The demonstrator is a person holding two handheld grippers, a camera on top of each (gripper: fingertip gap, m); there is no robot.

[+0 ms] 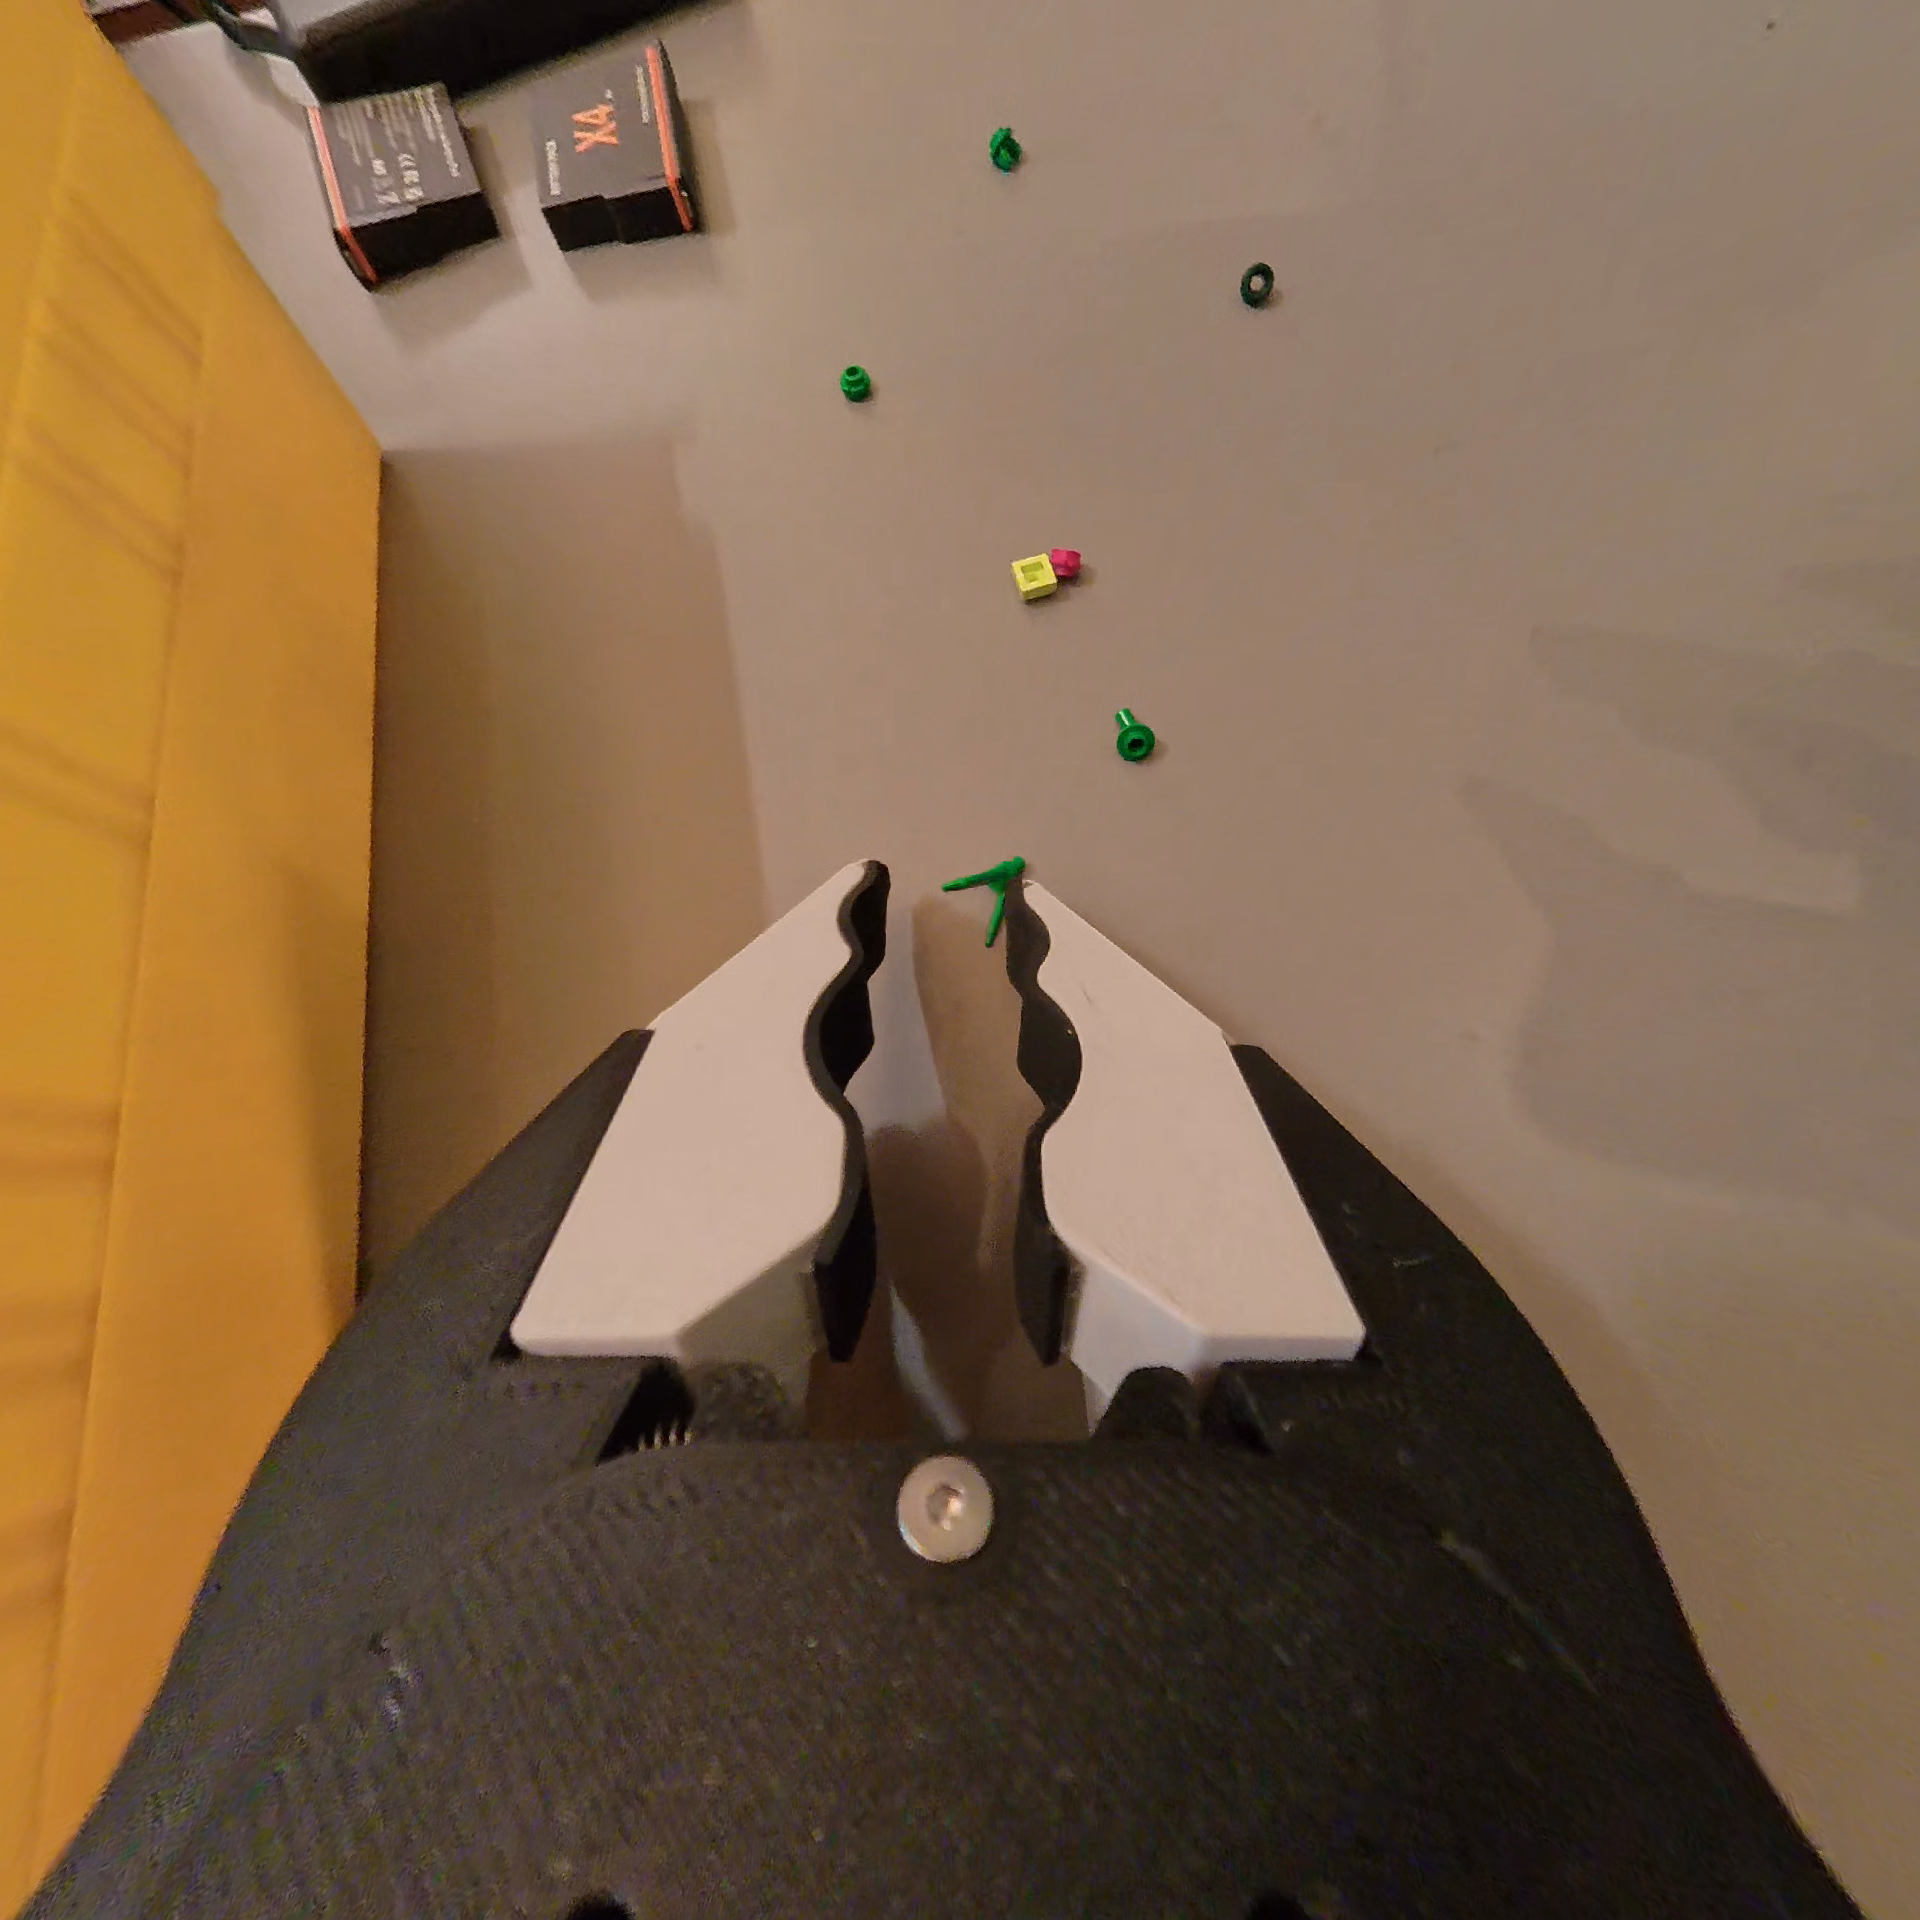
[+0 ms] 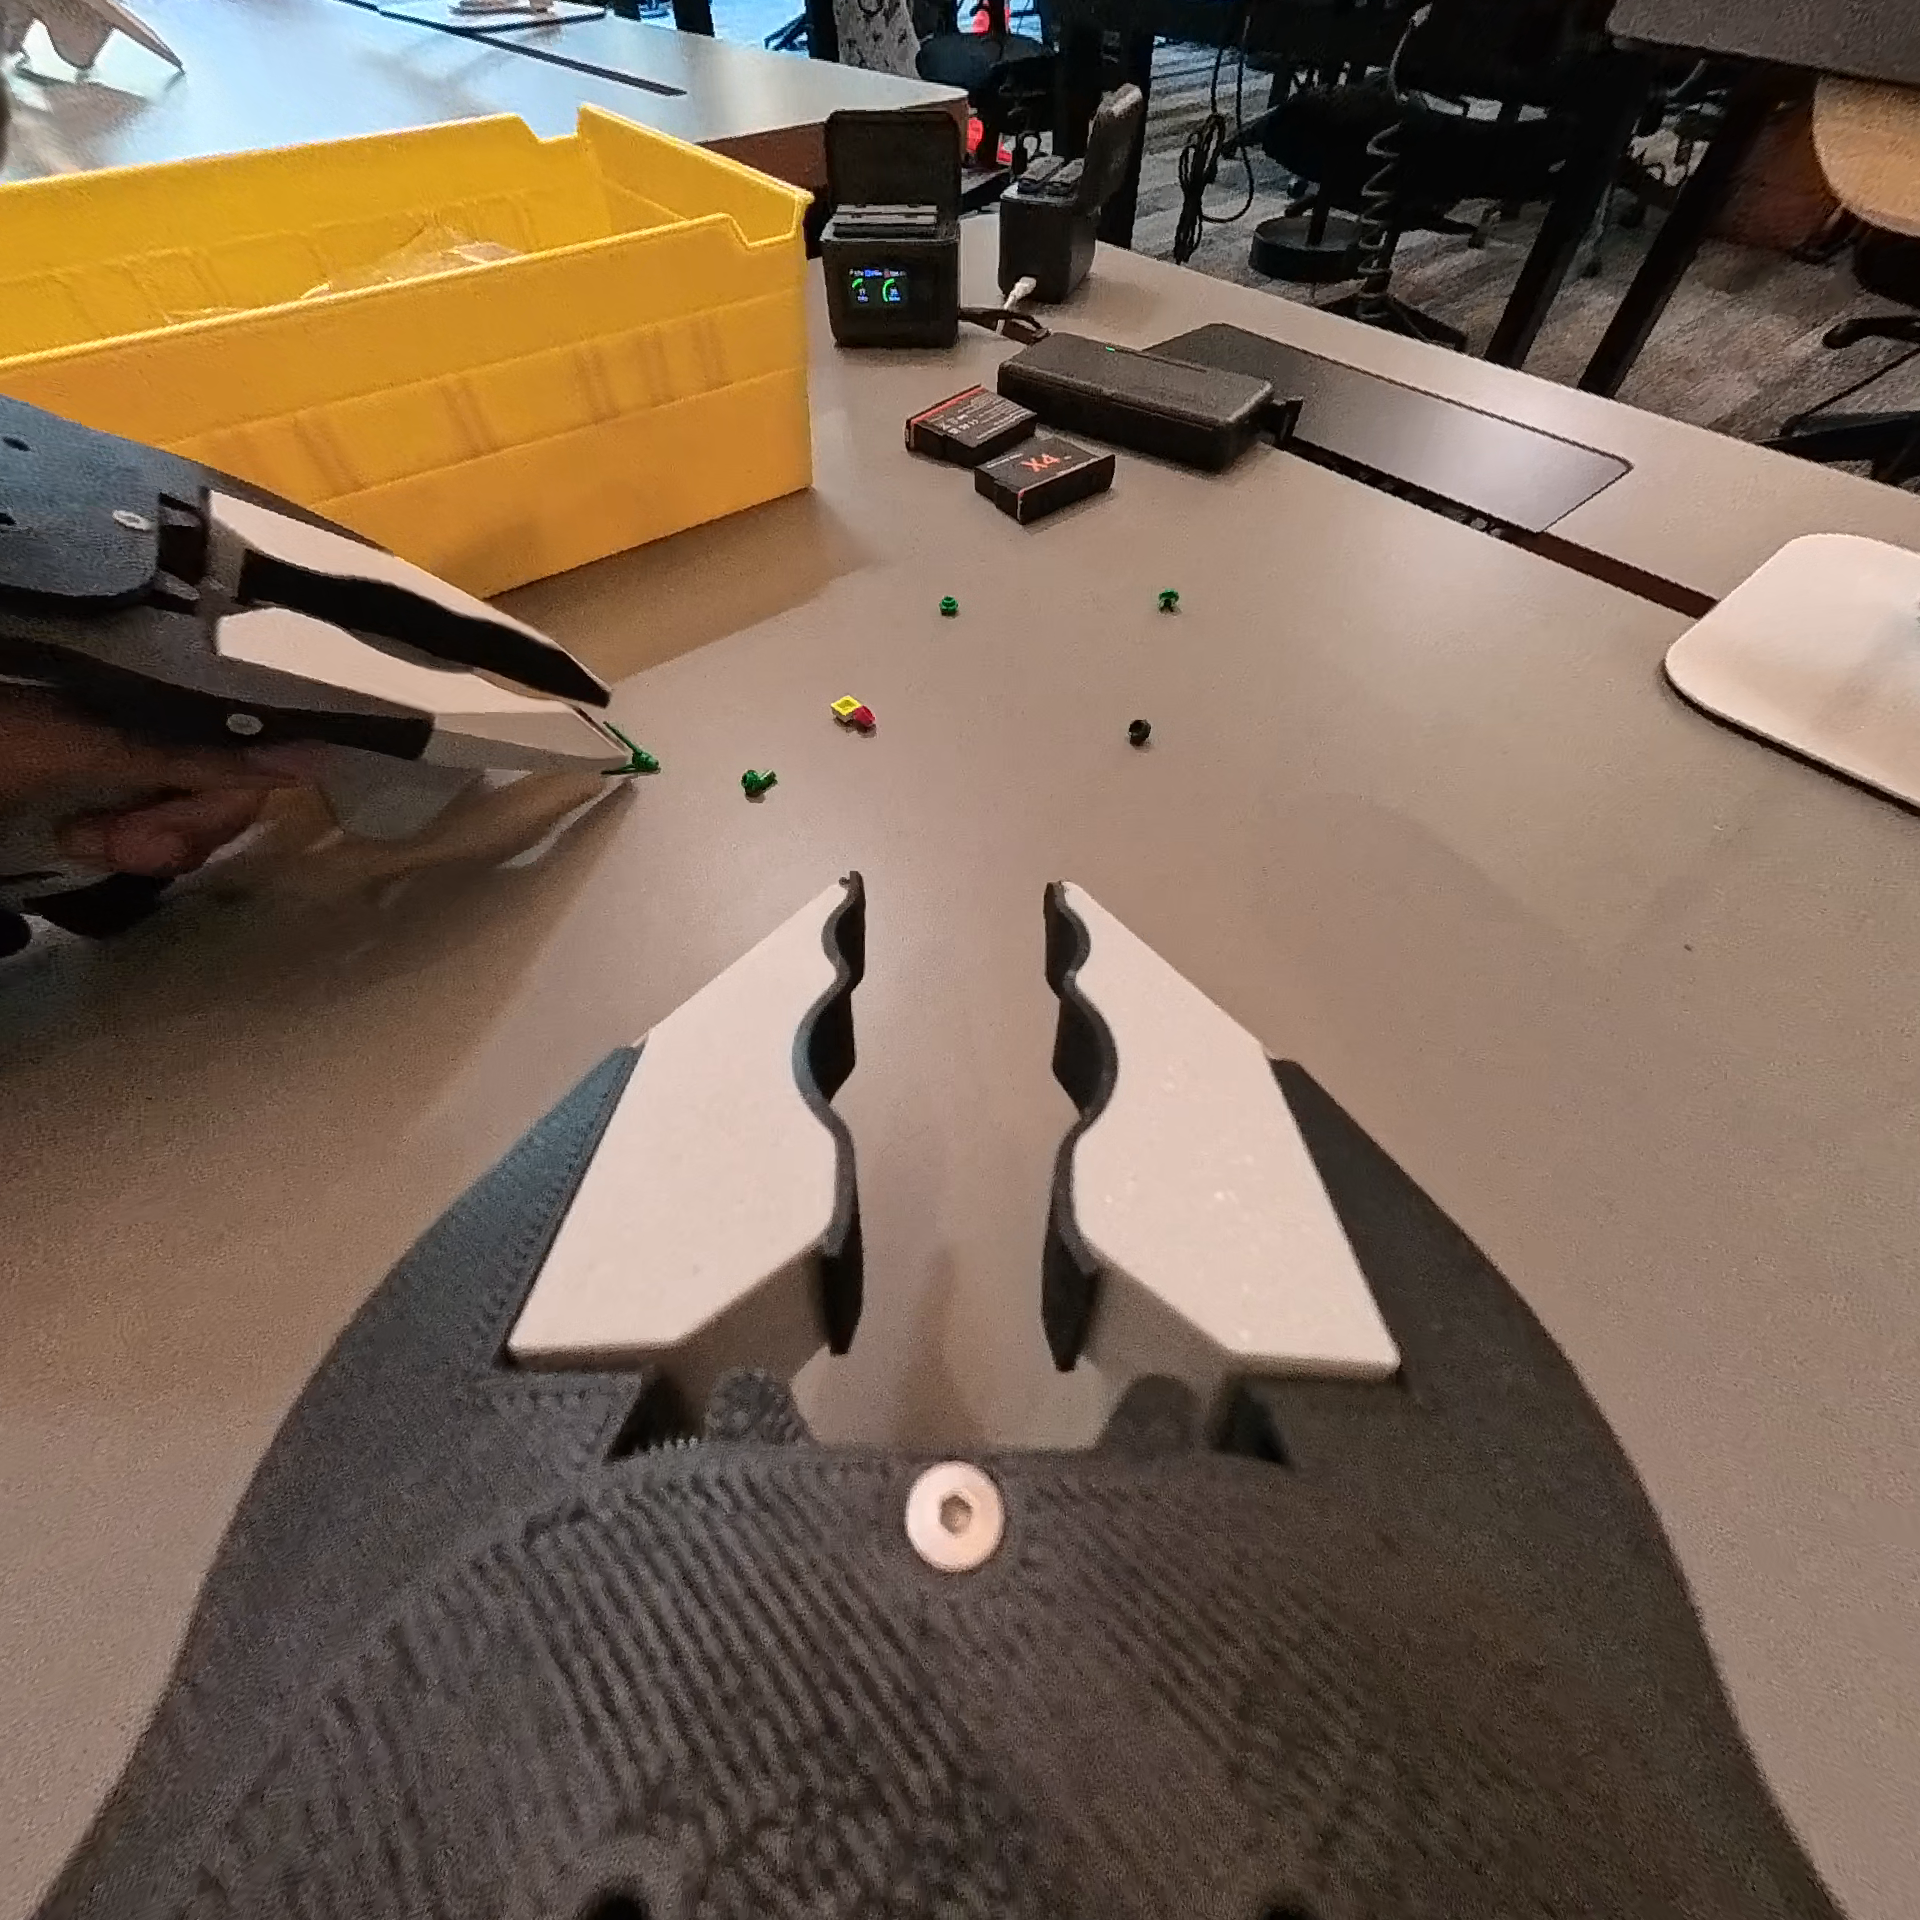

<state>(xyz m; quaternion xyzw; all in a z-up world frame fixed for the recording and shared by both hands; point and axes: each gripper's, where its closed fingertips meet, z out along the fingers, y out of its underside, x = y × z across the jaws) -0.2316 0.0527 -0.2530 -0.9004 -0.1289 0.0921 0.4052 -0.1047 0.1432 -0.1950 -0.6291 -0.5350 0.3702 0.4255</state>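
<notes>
My left gripper point(image 1: 954, 878) is open and low over the grey table, its tips around a small green pronged plastic piece point(image 1: 987, 891) that lies against the right fingertip. In the right wrist view that gripper point(image 2: 606, 732) comes in from the left with the green piece point(image 2: 636, 762) at its tip. My right gripper point(image 2: 951, 883) is open and empty above bare table. Ahead lie a green peg point(image 1: 1132, 738) point(image 2: 757, 781), a yellow-green block touching a pink piece point(image 1: 1042, 577) point(image 2: 852, 712), and a dark ring point(image 1: 1256, 284) point(image 2: 1139, 731).
A yellow bin point(image 2: 416, 343) point(image 1: 156, 727) stands at the left. Two black battery-like packs point(image 1: 499, 171) point(image 2: 1013, 452), a black charger case point(image 2: 894, 249) and a black power bank point(image 2: 1138, 395) lie at the back. A white pad point(image 2: 1818, 655) lies at right. Two more green bits point(image 2: 948, 606) point(image 2: 1168, 600) lie far off.
</notes>
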